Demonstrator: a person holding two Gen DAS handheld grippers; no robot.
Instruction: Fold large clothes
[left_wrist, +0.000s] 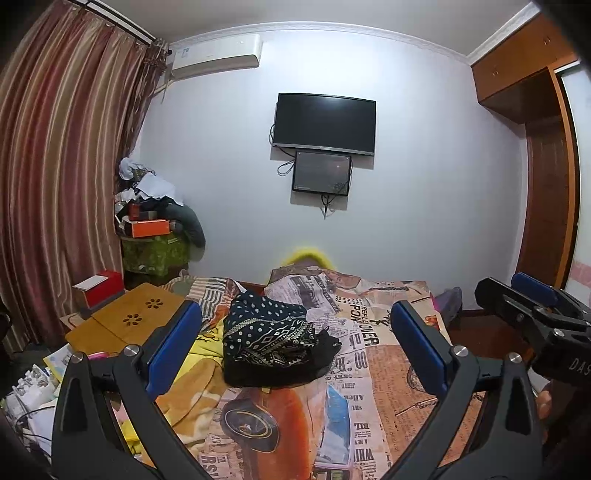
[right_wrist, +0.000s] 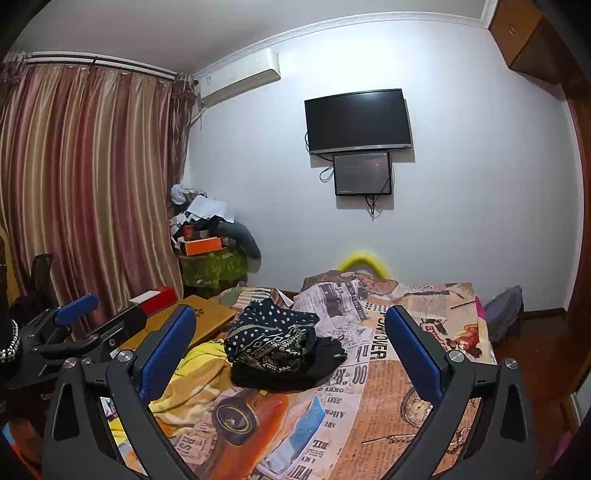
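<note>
While both tools hang above the near end of the bed (left_wrist: 391, 373), the left hand-held gripper (left_wrist: 295, 350) shows its blue pads spread wide with nothing between them. And the right hand-held gripper (right_wrist: 290, 354) is spread just as wide, holding nothing either. There's the work: a crumpled dark polka-dot garment (left_wrist: 267, 332) heaped in the middle of the bed, its geometric-patterned border showing, lying on top of a black garment (left_wrist: 295, 371) that pokes out underneath and to the right. Neither tool touches the heap; it sits well ahead of the fingertips in both wrist views. The bed wears a newspaper-print cover with an orange car on it, and a yellow blanket (right_wrist: 192, 380) is bunched just left of the heap. In the left wrist view the right tool appears at the right edge, raised beside the bed. Off to the left stands a low wooden bench (left_wrist: 122, 317) with flower cut-outs and a red box (left_wrist: 101, 288) at its far corner. On the far wall hang a dark television (left_wrist: 324, 123) and a smaller screen (left_wrist: 321, 173) just beneath it, with striped curtains (right_wrist: 81, 184) at the left.
</note>
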